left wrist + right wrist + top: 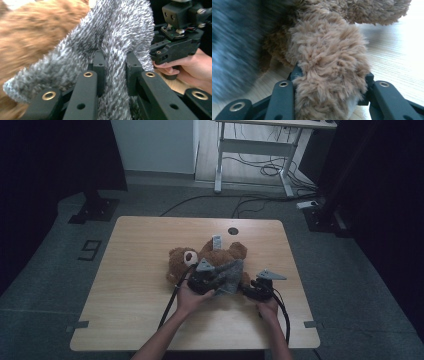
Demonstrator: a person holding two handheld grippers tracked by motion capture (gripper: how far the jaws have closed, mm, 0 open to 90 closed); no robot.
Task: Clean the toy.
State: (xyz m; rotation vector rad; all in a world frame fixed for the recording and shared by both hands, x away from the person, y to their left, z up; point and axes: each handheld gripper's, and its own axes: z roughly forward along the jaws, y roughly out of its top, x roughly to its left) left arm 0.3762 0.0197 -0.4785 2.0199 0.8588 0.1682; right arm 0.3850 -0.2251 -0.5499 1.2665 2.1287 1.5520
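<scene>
Grey knit garment [110, 47], pinched in the left gripper [114, 72], should be drawn off slowly along the teddy bear [205, 260] mid-table, while the right gripper [330, 82] stays clamped on what is probably a leg, anchoring it.

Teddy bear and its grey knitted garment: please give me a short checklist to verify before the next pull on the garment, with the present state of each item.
1. Left gripper pinches a fold of the grey knitted garment: ok.
2. Right gripper is closed on a furry limb of the teddy bear: ok.
3. The bear lies on the table, well inside its edges: ok.
4. The two grippers are apart and do not touch each other: ok.
5. The garment is free of the bear's body: not ok, it lies over the body.
6. The left gripper catches bear fur together with the fabric: cannot tell.
</scene>
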